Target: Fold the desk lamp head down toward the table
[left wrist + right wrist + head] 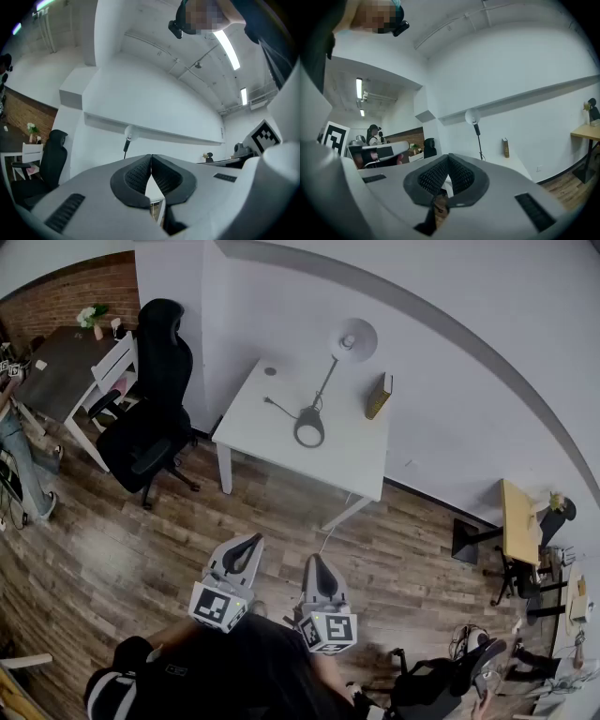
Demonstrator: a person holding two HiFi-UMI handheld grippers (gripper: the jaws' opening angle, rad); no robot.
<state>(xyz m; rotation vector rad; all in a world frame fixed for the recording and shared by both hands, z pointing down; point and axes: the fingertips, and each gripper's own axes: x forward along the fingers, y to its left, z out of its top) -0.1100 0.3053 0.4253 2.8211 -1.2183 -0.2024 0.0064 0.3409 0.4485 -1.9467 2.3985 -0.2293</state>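
Note:
A desk lamp stands on the white table (pixel 347 460), with a round dark base (pixel 309 427), a thin arm and a white head (pixel 352 338) raised near the wall. The lamp head (pixel 129 134) also shows in the left gripper view, and the lamp head (pixel 472 116) shows again in the right gripper view, upright on its stem. My left gripper (pixel 251 544) and right gripper (pixel 314 563) are held side by side over the wooden floor, well short of the table. Both are shut with nothing between the jaws.
A yellow book (pixel 379 396) stands on the table by the wall. A black office chair (pixel 150 418) sits left of the table, beside a white chair (pixel 111 371) and a dark desk (pixel 61 362). A small yellow side table (pixel 519 521) stands at right. A person (pixel 19 456) is at far left.

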